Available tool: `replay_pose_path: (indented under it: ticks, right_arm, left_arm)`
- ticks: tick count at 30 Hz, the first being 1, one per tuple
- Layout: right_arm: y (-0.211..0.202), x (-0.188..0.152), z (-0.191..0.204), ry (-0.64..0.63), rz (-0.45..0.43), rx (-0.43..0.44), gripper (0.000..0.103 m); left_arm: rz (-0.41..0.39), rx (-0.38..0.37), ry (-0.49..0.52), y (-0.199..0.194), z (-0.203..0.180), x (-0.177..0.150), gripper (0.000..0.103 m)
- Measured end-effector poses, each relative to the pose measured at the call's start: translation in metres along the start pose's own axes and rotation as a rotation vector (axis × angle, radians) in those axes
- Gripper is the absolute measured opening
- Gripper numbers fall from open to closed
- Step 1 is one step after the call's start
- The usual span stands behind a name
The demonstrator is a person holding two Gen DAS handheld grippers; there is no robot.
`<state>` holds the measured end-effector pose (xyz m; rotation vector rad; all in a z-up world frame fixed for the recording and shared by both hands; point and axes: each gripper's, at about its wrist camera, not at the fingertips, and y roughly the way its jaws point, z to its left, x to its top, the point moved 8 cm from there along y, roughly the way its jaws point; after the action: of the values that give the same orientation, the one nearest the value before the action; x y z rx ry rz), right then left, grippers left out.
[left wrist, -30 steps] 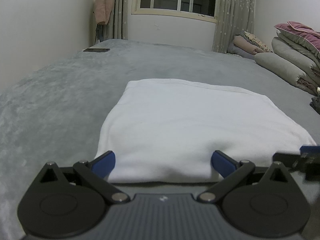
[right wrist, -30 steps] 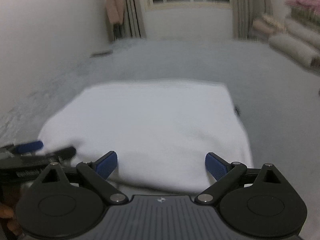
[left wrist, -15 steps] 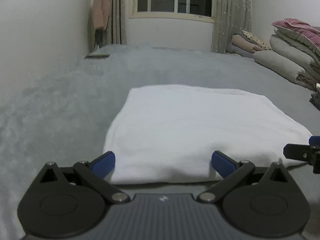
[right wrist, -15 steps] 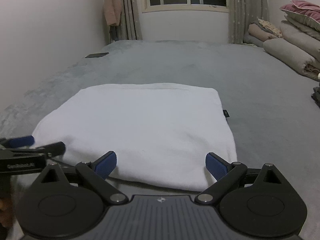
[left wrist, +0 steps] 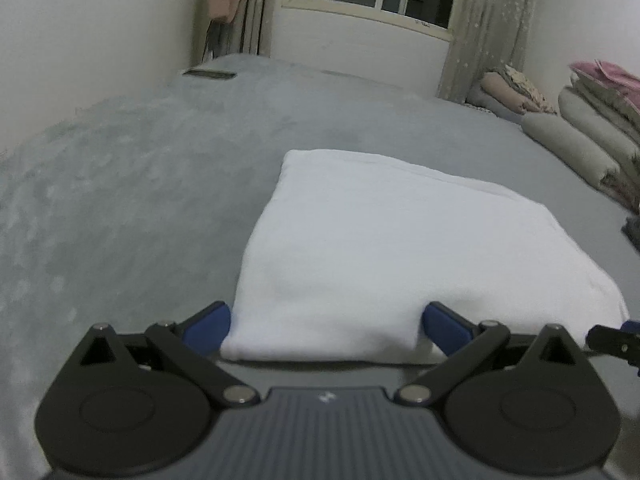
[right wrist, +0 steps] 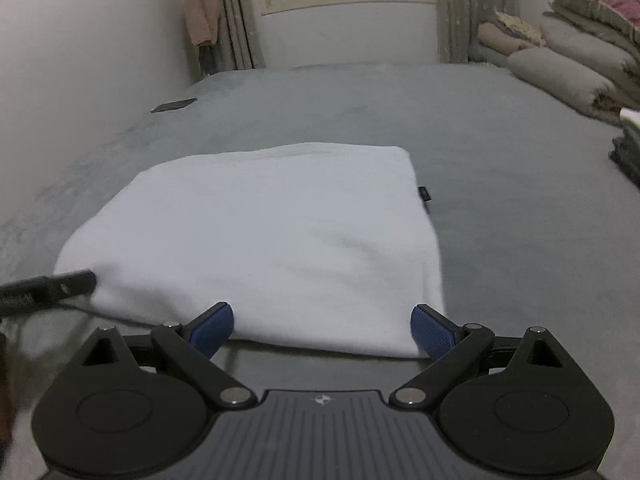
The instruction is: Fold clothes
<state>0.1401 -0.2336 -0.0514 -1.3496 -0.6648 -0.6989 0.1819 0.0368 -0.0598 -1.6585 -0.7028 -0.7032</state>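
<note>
A white garment (left wrist: 396, 248) lies folded into a thick rectangle on the grey bedspread (left wrist: 140, 184). My left gripper (left wrist: 326, 326) is open at its near left edge, blue pads either side of the fold, nothing pinched. My right gripper (right wrist: 322, 326) is open at the near right edge of the same white garment (right wrist: 272, 240). A small black tag (right wrist: 424, 193) sticks out on its right side. In the left wrist view the right gripper's finger (left wrist: 612, 342) shows at far right; in the right wrist view the left gripper's finger (right wrist: 44, 290) shows at far left.
A dark phone (right wrist: 174, 105) lies near the left wall. Folded quilts and pillows (right wrist: 576, 60) are stacked along the right side. A dark folded pile (right wrist: 628, 152) sits at the right edge. Window and curtains (right wrist: 352, 8) are at the back, a pink garment (right wrist: 202, 12) hanging beside them.
Both grippers have stayed open at the garment's near edge. Both views tilted and shifted slightly; the right wrist view was blurred one second ago and is now sharper. The garment lies unchanged.
</note>
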Motion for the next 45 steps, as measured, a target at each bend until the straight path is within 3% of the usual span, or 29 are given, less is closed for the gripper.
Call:
replay_pose_path:
  ticks: [4, 9, 11, 14, 16, 19, 23, 28, 32, 43, 45]
  right_arm:
    - [-0.011, 0.005, -0.012, 0.071, -0.028, 0.012, 0.095]
    - [-0.029, 0.009, -0.03, 0.179, -0.062, 0.003, 0.095]
    - [-0.034, 0.009, -0.038, 0.291, -0.065, 0.058, 0.095]
    - [-0.037, 0.007, -0.053, 0.465, -0.069, 0.129, 0.095]
    - [-0.036, 0.007, -0.06, 0.525, -0.07, 0.122, 0.095]
    - [-0.034, 0.002, -0.067, 0.549, -0.048, 0.075, 0.084]
    - [-0.032, -0.004, -0.076, 0.589, -0.044, 0.085, 0.069]
    - [-0.021, -0.011, -0.071, 0.578, -0.035, 0.081, 0.06]
    - [-0.017, -0.008, -0.062, 0.559, -0.035, 0.1, 0.057]
    - [-0.019, -0.01, -0.073, 0.812, -0.033, 0.215, 0.059]
    - [-0.014, -0.012, -0.069, 0.843, -0.027, 0.243, 0.059]
  left_arm:
    - [0.018, -0.023, -0.064, -0.005, 0.01, 0.003, 0.103]
    - [-0.039, -0.027, -0.144, -0.02, 0.032, 0.025, 0.102]
    - [-0.033, -0.025, -0.193, -0.021, 0.044, 0.027, 0.096]
    - [0.015, -0.053, -0.274, -0.015, 0.055, 0.022, 0.074]
    - [0.04, -0.061, -0.315, -0.01, 0.063, 0.02, 0.064]
    - [0.049, -0.047, -0.327, 0.0, 0.073, 0.019, 0.051]
    - [0.043, -0.017, -0.277, 0.008, 0.071, 0.017, 0.038]
    - [0.044, -0.006, -0.226, 0.006, 0.062, 0.009, 0.021]
    - [0.055, -0.005, -0.229, 0.002, 0.063, 0.008, 0.016]
    - [0.087, -0.023, -0.296, -0.009, 0.068, 0.009, 0.015]
    - [0.095, -0.029, -0.31, -0.01, 0.069, 0.008, 0.019]
